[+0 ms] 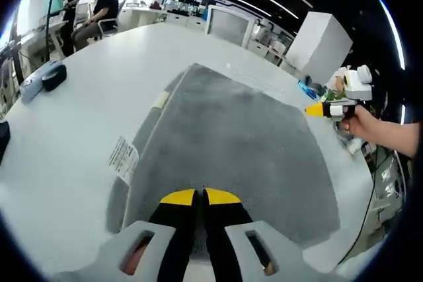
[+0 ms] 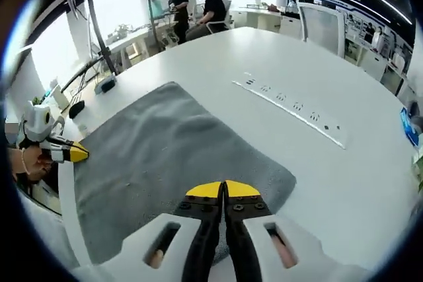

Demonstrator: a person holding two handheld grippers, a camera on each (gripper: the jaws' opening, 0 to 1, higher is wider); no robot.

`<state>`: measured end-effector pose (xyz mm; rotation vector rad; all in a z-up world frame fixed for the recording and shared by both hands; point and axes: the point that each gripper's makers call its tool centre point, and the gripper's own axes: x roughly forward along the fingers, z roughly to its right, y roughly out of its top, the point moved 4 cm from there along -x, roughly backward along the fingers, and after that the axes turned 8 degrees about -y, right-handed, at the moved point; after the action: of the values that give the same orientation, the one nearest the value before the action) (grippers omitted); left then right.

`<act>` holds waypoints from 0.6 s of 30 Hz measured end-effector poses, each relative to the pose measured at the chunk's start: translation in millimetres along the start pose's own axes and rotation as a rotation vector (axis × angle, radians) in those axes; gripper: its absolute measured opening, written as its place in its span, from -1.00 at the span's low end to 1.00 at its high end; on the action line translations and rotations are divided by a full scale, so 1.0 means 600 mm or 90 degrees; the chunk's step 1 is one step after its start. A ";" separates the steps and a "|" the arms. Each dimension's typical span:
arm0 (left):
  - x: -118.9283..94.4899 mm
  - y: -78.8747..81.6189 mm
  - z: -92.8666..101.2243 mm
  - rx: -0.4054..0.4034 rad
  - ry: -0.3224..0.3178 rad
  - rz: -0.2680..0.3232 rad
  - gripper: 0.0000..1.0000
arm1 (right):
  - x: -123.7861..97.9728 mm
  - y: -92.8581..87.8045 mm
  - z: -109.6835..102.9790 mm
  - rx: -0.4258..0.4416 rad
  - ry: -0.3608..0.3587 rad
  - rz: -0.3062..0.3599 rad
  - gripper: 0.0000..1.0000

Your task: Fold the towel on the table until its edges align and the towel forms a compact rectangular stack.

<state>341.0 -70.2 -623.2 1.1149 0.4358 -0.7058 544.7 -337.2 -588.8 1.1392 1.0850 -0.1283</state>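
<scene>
In the left gripper view the left gripper (image 1: 200,196) has its yellow-tipped jaws pressed together, with the near edge of the grey towel (image 1: 231,137) directly beneath them; whether cloth is pinched between them cannot be told. The towel spreads forward from those tips across the white table (image 1: 73,130), its white care label (image 1: 123,158) lying just left of the jaws. In the right gripper view the right gripper (image 2: 223,189) is likewise closed over the towel (image 2: 165,150) edge, grip unclear; ahead and to its right a row of table sockets (image 2: 291,107) crosses the tabletop.
</scene>
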 end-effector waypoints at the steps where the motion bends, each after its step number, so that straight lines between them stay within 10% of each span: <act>1: 0.001 0.001 0.000 -0.002 0.001 0.001 -0.91 | 0.005 -0.003 0.005 0.017 -0.004 -0.006 -1.00; 18: 0.009 0.007 -0.005 0.041 -0.001 -0.018 -0.98 | 0.054 -0.039 0.025 0.088 -0.025 -0.068 -1.00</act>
<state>348.0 -68.1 -625.2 1.1704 0.4299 -0.7497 557.3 -346.6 -628.6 1.1974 1.1156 -0.3124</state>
